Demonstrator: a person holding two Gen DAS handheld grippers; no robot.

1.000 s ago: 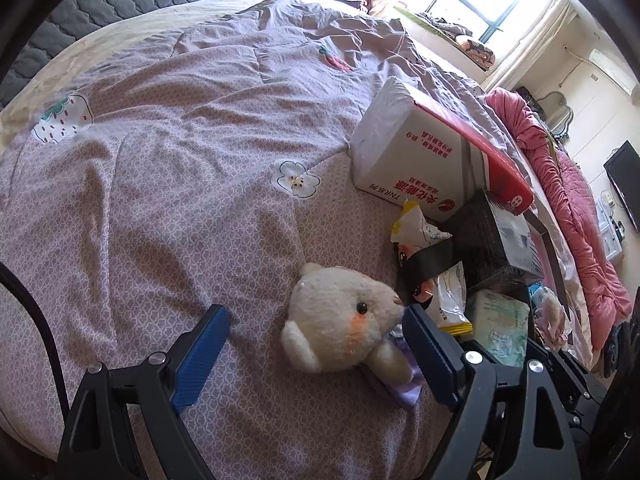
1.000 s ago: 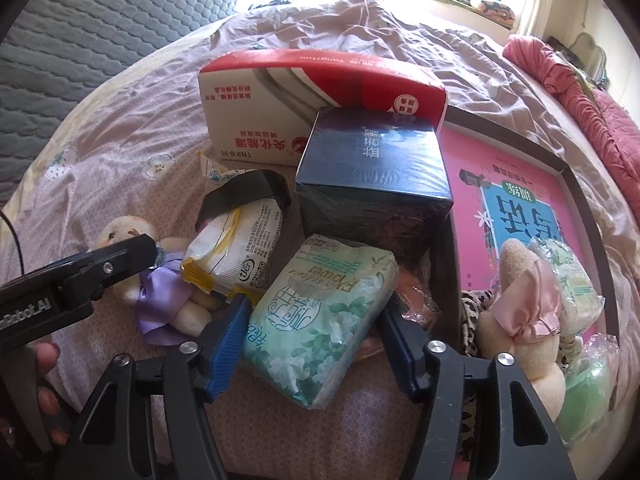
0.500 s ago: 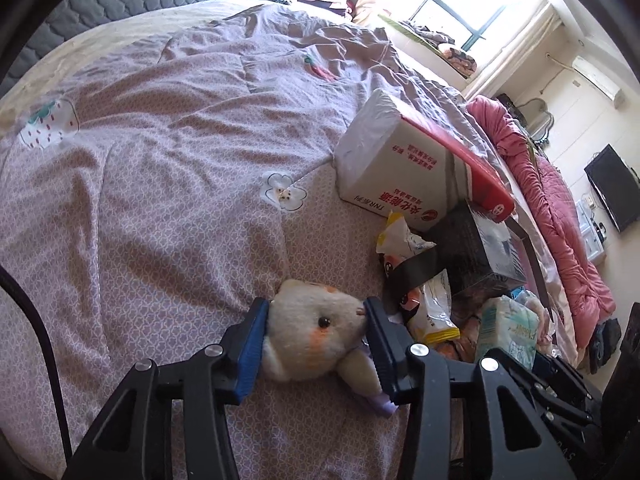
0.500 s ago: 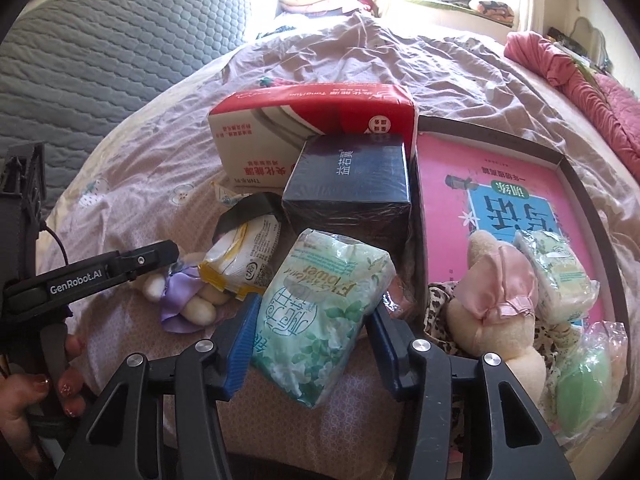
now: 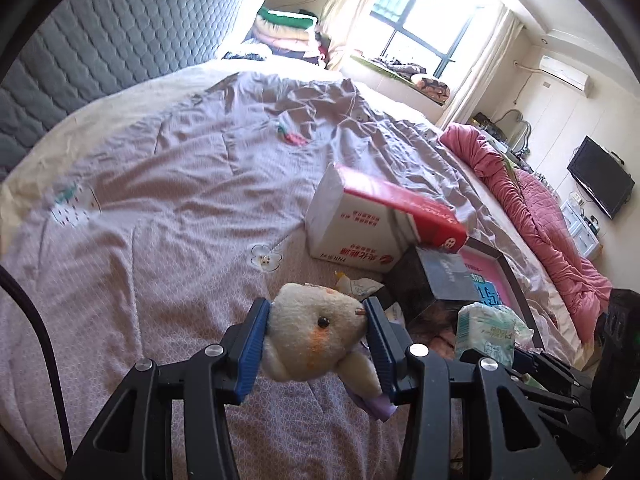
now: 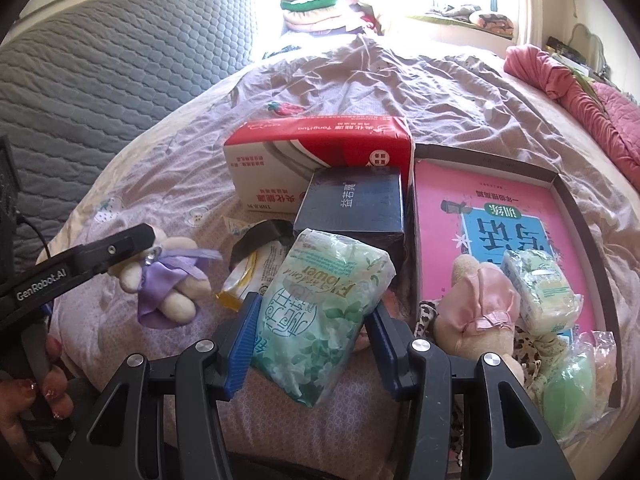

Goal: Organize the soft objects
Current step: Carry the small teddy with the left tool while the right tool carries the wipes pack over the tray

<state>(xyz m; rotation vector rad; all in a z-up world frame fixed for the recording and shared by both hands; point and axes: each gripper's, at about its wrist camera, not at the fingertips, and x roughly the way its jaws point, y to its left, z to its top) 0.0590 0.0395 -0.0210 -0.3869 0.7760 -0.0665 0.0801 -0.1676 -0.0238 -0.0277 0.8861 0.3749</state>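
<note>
Left tool [image 5: 316, 336] squeezes fuzzy cream plush bear [image 5: 310, 338]; right tool [image 6: 310, 338] grips crinkly tissue pack [image 6: 320, 312].

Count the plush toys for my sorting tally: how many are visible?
2: a cream plush in a purple dress, clamped in the left hand-held gripper; a pink-capped plush in the tray. Others may be hidden.

Black gripper frames [image 5: 316, 344], blue-padded fingers [image 6: 240, 340], silver screws, seemingly decorated nails.
</note>
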